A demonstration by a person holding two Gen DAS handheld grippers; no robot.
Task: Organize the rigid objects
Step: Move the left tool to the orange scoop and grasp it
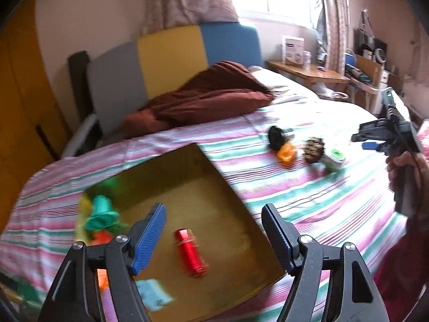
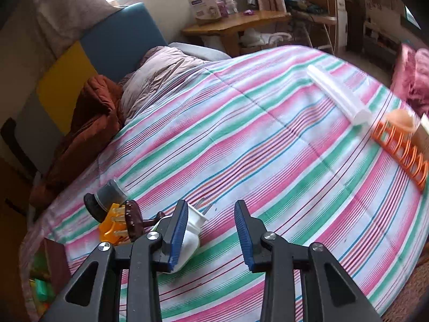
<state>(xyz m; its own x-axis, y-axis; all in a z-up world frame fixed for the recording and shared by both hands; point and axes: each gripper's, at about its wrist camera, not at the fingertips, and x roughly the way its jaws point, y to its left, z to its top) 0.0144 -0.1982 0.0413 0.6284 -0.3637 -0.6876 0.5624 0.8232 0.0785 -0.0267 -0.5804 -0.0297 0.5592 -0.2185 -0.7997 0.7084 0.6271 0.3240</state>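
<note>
Striped bedspread (image 2: pixel 268 134) spread wide, cardboard box (image 1: pixel 233 198) lying on it — left gripper (image 1: pixel 214 230) gapes empty above the box, red canister (image 1: pixel 191 252) lying inside. Right gripper (image 2: pixel 210 230), jaws parted and empty, hangs beside the white cup (image 2: pixel 191 230).

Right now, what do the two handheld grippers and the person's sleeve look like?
The left gripper has black plastic scissor-like arms with silver pivot bolts and cut-out slots, and two flat fingers with blue ribbed pads. The right gripper is built alike: black frame, silver bolts, blue ribbed pads. The hand gripping the right tool's black handle shows a dark red sleeve. No cables or markings are visible.
</note>
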